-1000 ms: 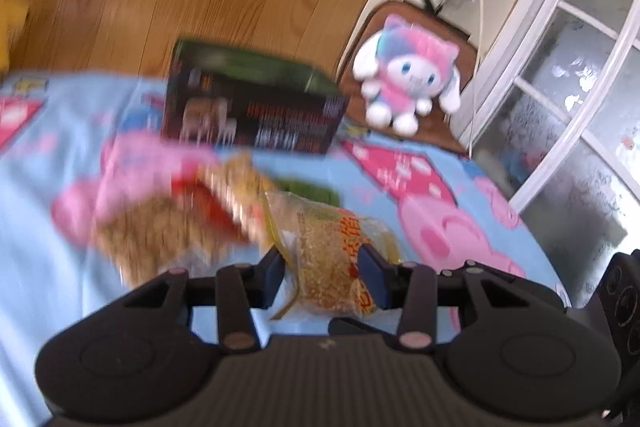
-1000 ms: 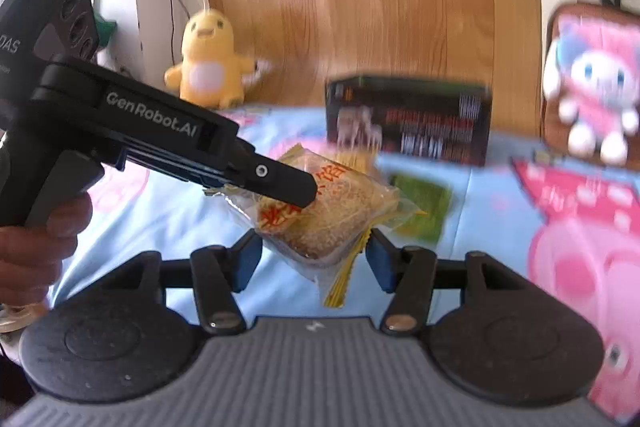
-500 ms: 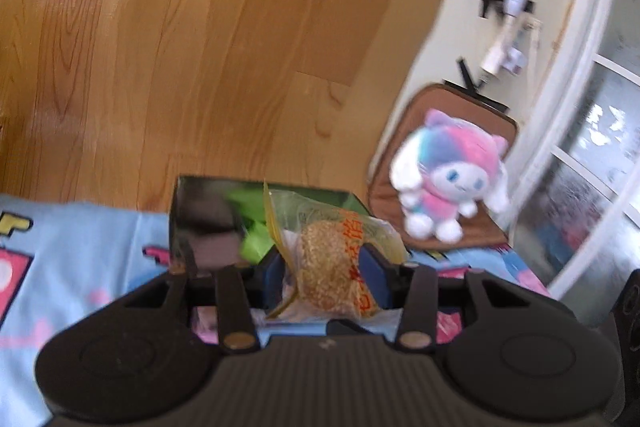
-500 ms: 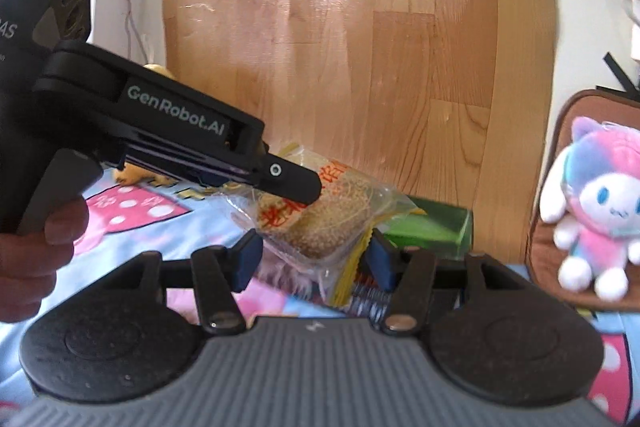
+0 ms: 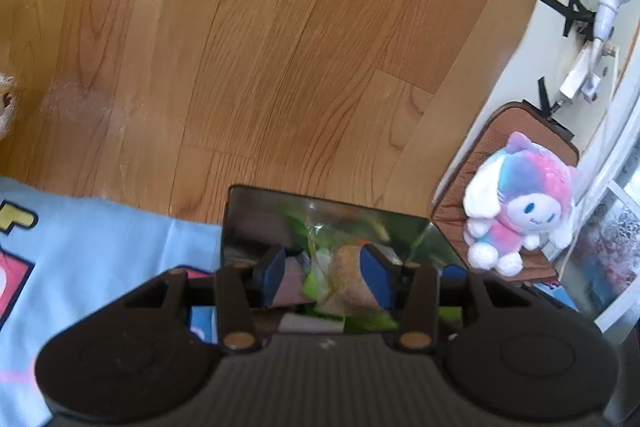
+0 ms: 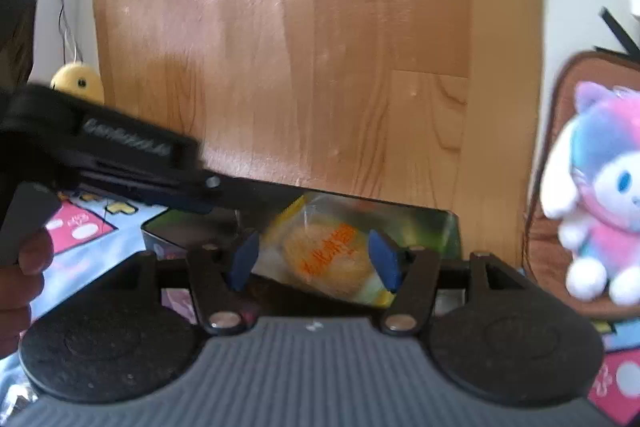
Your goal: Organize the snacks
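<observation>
A clear snack packet [image 5: 348, 279] with a golden cake and orange print sits between the pads of my left gripper [image 5: 326, 277], pressed against the right pad. It hangs just over the open dark box [image 5: 256, 223], whose inside shows green wrappers. In the right wrist view the left gripper's black fingers [image 6: 224, 187] reach in from the left to the same packet [image 6: 328, 255] above the box [image 6: 432, 227]. My right gripper [image 6: 314, 261] is just short of the box. Its jaws are opening, and the packet shows beyond the gap without the pads touching it.
The box stands at the far edge of a blue cartoon cloth [image 5: 100, 239], against a wooden board [image 5: 280, 47]. A pink and blue plush [image 5: 520, 203] sits on a brown cushion to the right. A yellow plush [image 6: 78, 79] is far left. A hand [image 6: 24, 267] holds the left gripper.
Both grippers moved forward from over the cloth to the box. The left one carried the packet to the box's opening. The right gripper's pads spread slightly.
</observation>
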`<control>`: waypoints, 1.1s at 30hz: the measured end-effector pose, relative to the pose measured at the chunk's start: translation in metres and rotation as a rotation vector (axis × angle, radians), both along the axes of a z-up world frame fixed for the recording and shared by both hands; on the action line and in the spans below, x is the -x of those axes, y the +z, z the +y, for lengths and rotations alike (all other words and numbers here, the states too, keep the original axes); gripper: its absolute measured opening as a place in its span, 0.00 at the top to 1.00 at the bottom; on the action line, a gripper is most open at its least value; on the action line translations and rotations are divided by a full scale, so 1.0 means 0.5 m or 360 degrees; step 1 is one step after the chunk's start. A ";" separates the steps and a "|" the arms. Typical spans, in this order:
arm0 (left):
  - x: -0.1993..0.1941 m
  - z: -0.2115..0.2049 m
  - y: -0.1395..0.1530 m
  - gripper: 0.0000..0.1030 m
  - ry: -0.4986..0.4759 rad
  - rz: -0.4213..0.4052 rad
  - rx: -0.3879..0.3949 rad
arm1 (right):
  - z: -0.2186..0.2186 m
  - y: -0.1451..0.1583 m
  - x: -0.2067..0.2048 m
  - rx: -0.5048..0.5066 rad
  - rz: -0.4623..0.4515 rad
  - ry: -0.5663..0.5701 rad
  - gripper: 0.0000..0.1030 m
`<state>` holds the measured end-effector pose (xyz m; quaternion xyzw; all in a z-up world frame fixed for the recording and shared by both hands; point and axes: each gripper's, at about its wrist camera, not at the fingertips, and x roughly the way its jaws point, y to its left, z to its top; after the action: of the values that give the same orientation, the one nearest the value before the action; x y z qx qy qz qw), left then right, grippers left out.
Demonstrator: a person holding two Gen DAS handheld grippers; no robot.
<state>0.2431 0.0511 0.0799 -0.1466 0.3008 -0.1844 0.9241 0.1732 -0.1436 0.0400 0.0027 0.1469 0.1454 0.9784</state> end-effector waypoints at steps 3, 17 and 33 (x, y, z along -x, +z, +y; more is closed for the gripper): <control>0.049 0.014 0.007 0.59 -0.0037 -0.0026 0.0030 | -0.024 0.000 0.041 -0.0099 0.0020 0.0014 0.38; 0.286 0.087 -0.093 0.55 0.0000 0.0203 0.0168 | 0.030 -0.079 0.046 -0.0330 0.0643 0.0363 0.44; 0.349 0.086 -0.118 0.55 -0.0091 0.0254 0.0204 | 0.013 -0.095 0.318 -0.0001 0.0408 0.0561 0.47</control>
<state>0.0685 0.0941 0.0209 -0.2109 0.3650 -0.2174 0.8804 0.0144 -0.1369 -0.0075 -0.0042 0.2681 0.3128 0.9112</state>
